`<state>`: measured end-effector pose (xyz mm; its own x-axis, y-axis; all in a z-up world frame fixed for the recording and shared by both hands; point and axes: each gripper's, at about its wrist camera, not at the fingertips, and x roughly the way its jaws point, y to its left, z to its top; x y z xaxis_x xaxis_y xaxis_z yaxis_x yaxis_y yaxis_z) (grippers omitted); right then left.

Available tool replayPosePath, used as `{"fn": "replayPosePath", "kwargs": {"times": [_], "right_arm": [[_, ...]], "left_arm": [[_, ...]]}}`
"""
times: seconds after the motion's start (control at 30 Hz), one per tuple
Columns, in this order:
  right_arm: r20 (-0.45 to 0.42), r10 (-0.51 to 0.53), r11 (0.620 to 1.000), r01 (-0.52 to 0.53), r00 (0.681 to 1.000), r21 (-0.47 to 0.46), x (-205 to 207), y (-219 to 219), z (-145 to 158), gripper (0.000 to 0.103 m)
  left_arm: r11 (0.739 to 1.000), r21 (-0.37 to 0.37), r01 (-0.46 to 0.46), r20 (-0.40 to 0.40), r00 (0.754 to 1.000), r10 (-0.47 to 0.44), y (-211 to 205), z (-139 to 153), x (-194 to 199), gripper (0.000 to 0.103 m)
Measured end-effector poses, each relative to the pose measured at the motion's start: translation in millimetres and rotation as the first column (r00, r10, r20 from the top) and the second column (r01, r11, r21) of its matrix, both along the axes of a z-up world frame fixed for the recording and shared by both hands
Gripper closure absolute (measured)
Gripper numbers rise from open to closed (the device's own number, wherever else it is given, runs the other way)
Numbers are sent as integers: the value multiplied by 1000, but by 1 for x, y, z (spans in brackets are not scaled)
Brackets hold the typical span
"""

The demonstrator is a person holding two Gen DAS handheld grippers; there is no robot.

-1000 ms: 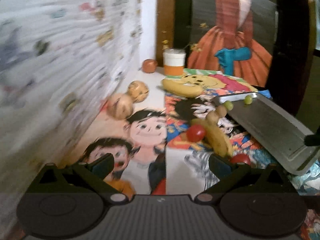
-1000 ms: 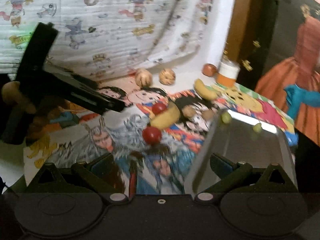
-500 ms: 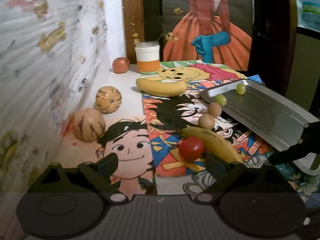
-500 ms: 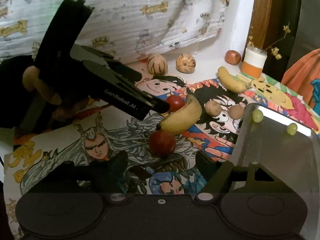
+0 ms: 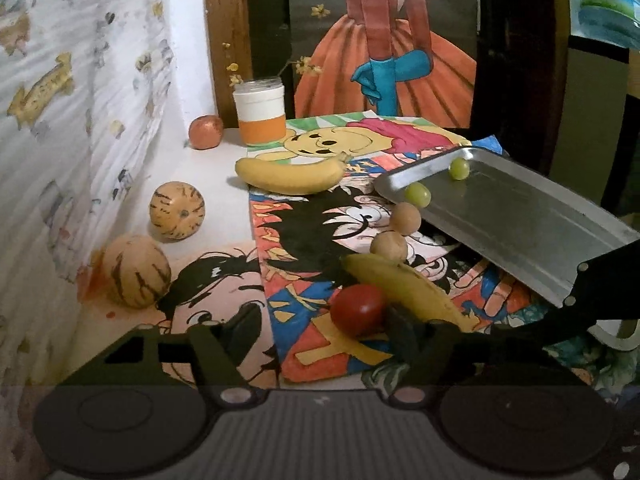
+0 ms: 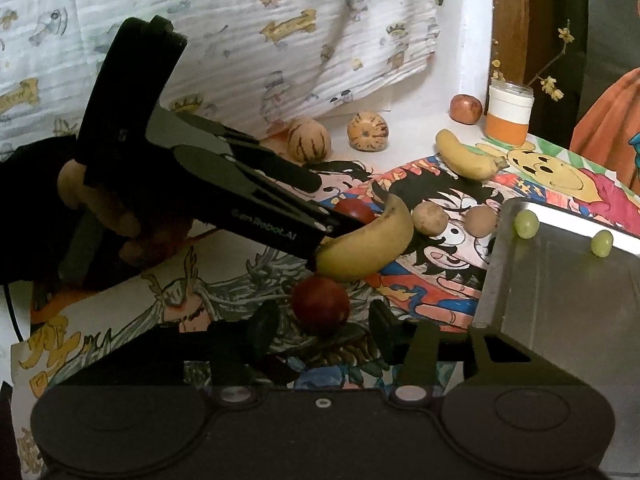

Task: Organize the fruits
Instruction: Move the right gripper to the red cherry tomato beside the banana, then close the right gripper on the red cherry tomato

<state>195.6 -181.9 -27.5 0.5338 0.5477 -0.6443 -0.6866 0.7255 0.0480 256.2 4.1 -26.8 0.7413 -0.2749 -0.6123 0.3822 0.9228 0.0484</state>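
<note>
Left tongs [image 5: 320, 332] closing, red tomato [image 5: 357, 309] between fingers, not clamped. Right tongs [image 6: 322, 330] closing around dark red fruit [image 6: 320, 305], pads apart.

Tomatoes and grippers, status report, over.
Left gripper closing around one red tomato, right gripper closing around the other tomato; pads not yet pressing. Banana touches the left one. Tray holds two grapes.

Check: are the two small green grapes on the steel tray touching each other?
Apart. The right wrist view shows one green grape and the other with bare steel tray between them.
</note>
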Motion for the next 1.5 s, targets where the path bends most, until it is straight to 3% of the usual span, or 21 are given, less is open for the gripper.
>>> {"fn": "replayPosePath", "kwargs": {"times": [0.3, 0.4, 0.5, 0.93, 1.2, 1.5], "right_arm": [[6, -20, 1000, 20, 1000, 22, 1, -2, -1, 64], [10, -28, 999, 28, 1000, 24, 1, -3, -2, 68], [10, -41, 999, 41, 999, 30, 2, -4, -2, 69], [12, -42, 998, 41, 999, 38, 8, 1, -3, 68], [19, -62, 995, 61, 998, 74, 5, -7, -1, 69], [43, -139, 981, 131, 989, 145, -13, -33, 16, 69]], "left_arm": [[998, 15, 60, 34, 998, -61, -11, 1, 2, 44], [998, 13, 68, 8, 998, -68, -12, -1, 4, 61], [998, -1, 68, -13, 998, -68, -11, -2, 4, 68], [999, -41, 20, -32, 999, -22, -8, -1, 3, 71], [993, -108, -43, -54, 998, 37, 5, 1, -7, 71], [985, -157, -71, -26, 997, 67, 0, 22, -32, 71]]}}
